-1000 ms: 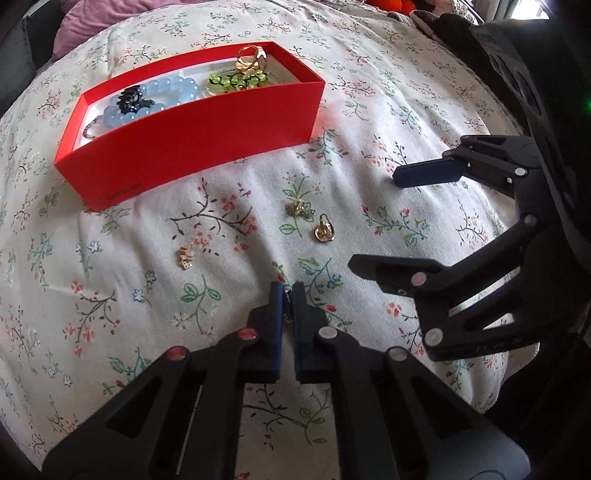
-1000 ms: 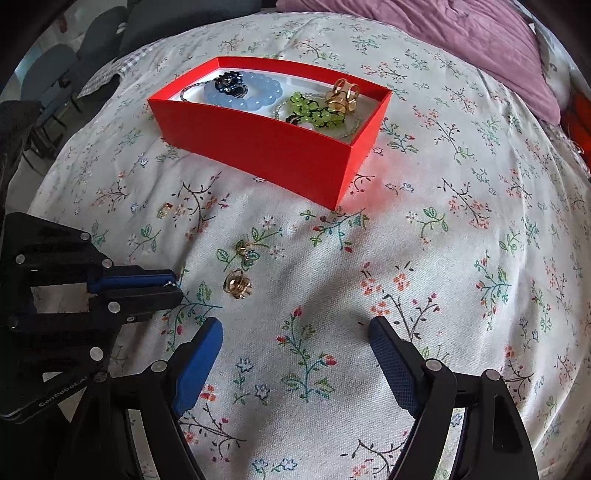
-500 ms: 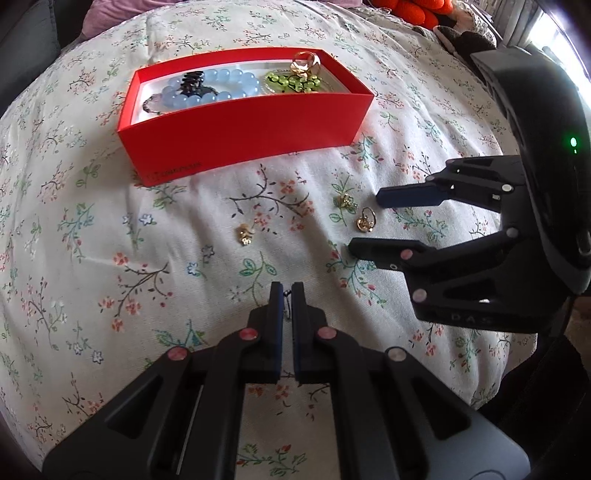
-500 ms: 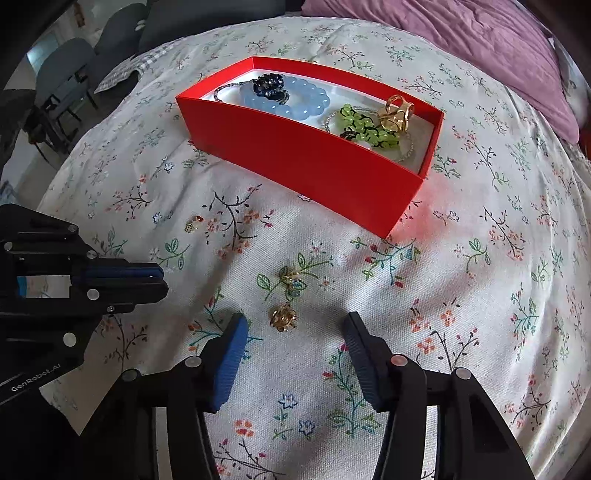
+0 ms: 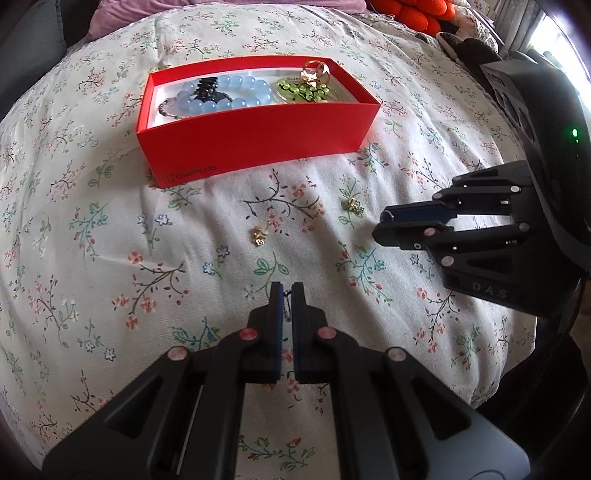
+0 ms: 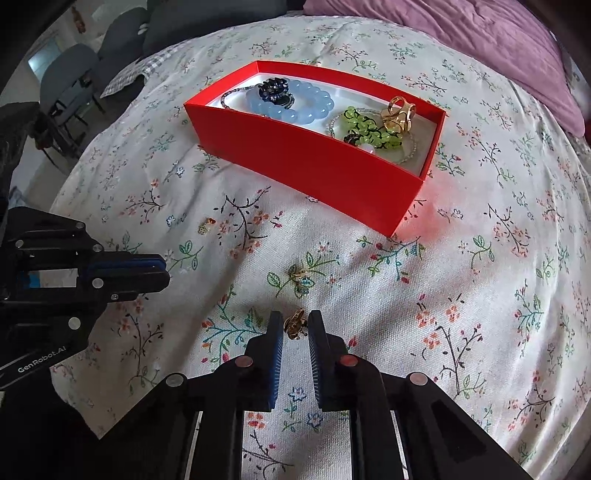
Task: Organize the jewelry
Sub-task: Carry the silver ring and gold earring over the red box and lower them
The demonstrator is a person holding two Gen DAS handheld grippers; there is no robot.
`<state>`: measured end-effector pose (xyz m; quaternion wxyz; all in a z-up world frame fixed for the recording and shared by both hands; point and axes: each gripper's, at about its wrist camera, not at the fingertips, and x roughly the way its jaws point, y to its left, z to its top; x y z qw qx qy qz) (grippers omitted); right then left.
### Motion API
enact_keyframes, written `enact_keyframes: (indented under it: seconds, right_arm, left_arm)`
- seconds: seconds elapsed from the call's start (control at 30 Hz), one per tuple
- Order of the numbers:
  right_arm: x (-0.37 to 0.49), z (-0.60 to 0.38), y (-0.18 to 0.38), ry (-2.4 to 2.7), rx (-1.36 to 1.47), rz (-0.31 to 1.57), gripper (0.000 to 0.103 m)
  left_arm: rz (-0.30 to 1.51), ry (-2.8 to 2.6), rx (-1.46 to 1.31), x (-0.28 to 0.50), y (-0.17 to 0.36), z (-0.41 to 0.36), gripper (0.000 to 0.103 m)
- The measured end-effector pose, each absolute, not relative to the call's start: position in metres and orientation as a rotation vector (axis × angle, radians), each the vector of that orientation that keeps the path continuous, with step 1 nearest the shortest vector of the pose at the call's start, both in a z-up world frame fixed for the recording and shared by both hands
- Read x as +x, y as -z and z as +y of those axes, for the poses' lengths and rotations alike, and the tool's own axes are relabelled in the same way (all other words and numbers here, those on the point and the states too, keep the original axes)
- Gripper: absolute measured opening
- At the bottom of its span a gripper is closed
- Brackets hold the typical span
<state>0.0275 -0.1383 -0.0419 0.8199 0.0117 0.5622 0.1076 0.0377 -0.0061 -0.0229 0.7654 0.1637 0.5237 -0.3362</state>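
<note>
A red box (image 5: 258,144) (image 6: 317,173) on the floral bedspread holds a blue bead bracelet (image 5: 221,96) (image 6: 295,103), green beads (image 5: 303,88) (image 6: 369,129) and a gold ring (image 5: 314,70) (image 6: 399,110). My left gripper (image 5: 286,295) is shut on a small thin dark piece of jewelry (image 5: 287,301), above the spread. My right gripper (image 6: 295,325) is closed around a gold earring (image 6: 295,324) lying on the spread; in the left wrist view the right gripper (image 5: 388,225) hides that earring. Two more small gold pieces lie loose (image 5: 258,236) (image 5: 351,205) (image 6: 207,225) (image 6: 299,277).
A purple blanket (image 6: 480,44) lies at the back. An orange object (image 5: 406,11) sits at the bed's far edge. Grey chairs (image 6: 74,81) stand beyond the bed on the left.
My right gripper moved forward and closed from wide open onto the gold earring. My left gripper stayed shut on its piece and rose, bringing the box more to centre.
</note>
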Motion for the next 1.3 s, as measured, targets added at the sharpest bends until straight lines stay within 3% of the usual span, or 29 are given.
enact_keyframes:
  seconds: [1.3]
  right_arm:
    - [0.021, -0.164, -0.016, -0.213, 0.164, 1.098, 0.014]
  left_arm:
    - [1.071, 0.661, 0.187, 0.069, -0.024, 0.007, 0.005]
